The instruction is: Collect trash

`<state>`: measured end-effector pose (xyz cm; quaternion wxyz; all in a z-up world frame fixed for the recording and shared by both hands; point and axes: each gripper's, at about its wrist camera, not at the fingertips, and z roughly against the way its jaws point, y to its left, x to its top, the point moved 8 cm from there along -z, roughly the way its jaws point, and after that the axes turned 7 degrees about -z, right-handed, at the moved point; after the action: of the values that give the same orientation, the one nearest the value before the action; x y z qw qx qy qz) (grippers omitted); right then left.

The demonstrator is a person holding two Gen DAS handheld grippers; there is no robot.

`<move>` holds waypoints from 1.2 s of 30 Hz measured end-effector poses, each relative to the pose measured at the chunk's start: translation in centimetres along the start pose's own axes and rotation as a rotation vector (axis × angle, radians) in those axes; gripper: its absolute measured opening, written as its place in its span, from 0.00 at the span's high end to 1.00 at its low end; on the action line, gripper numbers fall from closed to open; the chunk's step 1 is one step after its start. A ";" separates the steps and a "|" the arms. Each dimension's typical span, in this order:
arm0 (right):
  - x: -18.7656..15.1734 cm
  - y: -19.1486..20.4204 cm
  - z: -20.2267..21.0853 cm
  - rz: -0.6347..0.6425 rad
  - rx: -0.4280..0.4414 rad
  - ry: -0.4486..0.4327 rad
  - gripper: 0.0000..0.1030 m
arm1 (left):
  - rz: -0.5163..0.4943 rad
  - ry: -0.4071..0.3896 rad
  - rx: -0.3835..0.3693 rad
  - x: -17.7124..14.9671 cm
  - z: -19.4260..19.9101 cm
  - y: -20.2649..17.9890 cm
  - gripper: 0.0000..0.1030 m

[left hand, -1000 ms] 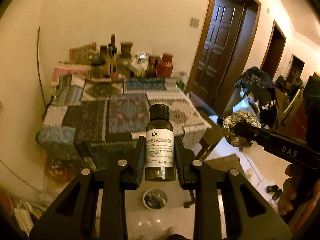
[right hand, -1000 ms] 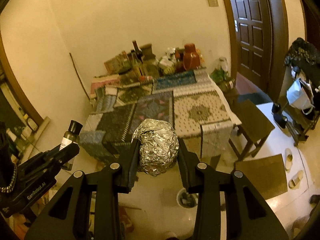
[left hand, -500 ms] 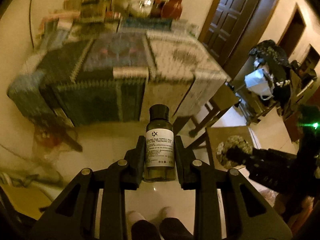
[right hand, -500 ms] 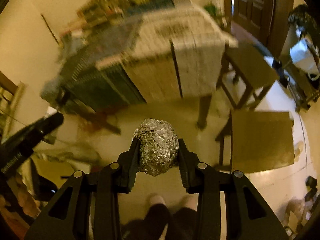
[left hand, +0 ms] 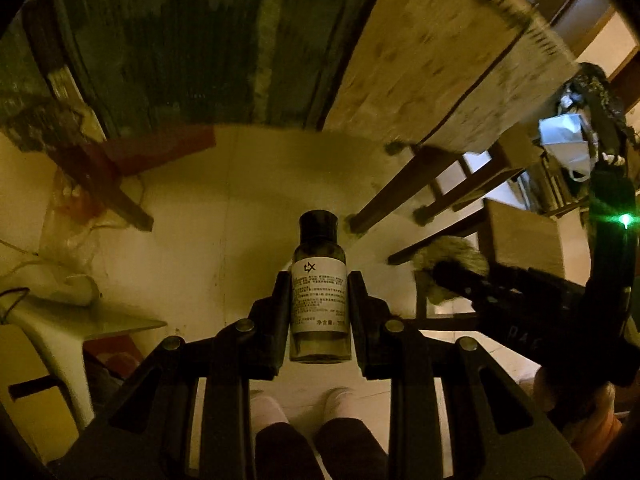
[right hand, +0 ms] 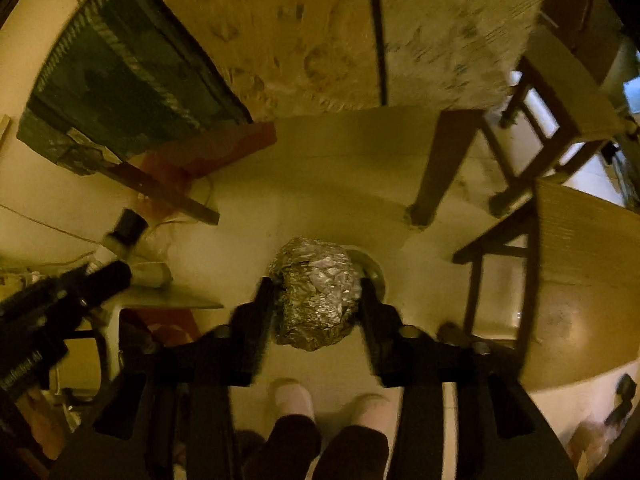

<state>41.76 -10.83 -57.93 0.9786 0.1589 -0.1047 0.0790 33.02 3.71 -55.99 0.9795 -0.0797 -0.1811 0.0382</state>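
the foil ball (right hand: 316, 294) is sitting between the fingers of the right gripper (right hand: 318, 308), whose jaws are opening above a round bin rim (right hand: 374, 268) on the floor. the ball is looking light, crushable and rough-surfaced; a light squeeze across its widest part is probably sufficient. the small dark bottle (left hand: 319, 288) is standing upright, clamped at its labelled body by the left gripper (left hand: 319, 312). it is appearing rigid, smooth and possibly slippery, so the label band is likely the safest hold.

The bottle (left hand: 319, 292), mid-frame, carries a white label with a dark star-like logo above lines of print too small to read. Faint letters on the right gripper's (left hand: 448, 276) body stay illegible.
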 end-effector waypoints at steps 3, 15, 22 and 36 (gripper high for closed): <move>-0.2 -1.0 -2.5 -0.040 0.001 0.026 0.32 | 0.008 0.032 0.002 -0.6 -3.0 0.7 0.74; -1.0 -5.7 -2.5 -0.141 -0.048 0.052 0.32 | -0.012 0.147 -0.066 -1.1 -11.8 -2.1 0.65; 0.5 -5.4 2.3 -0.145 -0.038 -0.005 0.32 | -0.011 0.220 0.004 -1.0 -11.0 -2.6 0.47; 2.1 1.8 27.0 0.037 0.030 -0.290 0.32 | -0.019 -0.102 0.059 3.3 17.1 -7.3 0.47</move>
<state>38.60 -17.70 -31.91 0.9490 0.1812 -0.2468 0.0750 30.28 -0.72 -37.85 0.9712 -0.0469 -0.2305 0.0384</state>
